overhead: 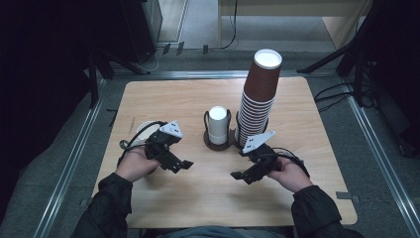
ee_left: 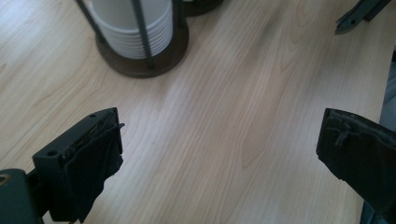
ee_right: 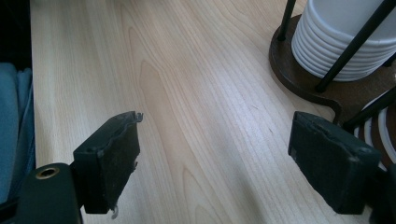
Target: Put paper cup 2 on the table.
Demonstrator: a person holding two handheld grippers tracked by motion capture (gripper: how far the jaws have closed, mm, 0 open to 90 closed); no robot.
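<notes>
A short stack of white cups (overhead: 217, 122) stands in a dark wire holder (overhead: 218, 144) at the table's middle. Beside it on the right rises a tall stack of brown cups (overhead: 258, 94). My left gripper (overhead: 180, 166) hovers low over the wood in front and left of the holder, open and empty. My right gripper (overhead: 241, 177) is in front of the brown stack, also open with nothing in it. In the left gripper view the gripper (ee_left: 219, 149) faces the white cups (ee_left: 135, 28). In the right gripper view the gripper (ee_right: 219, 158) has the white cups (ee_right: 343, 42) ahead to the right.
A small white round object (overhead: 143, 128) lies on the wooden table (overhead: 198, 198) behind my left hand. Bare wood lies between and in front of both grippers. The right gripper's tip (ee_left: 357, 16) shows far off in the left gripper view. Dark stands and cables surround the table.
</notes>
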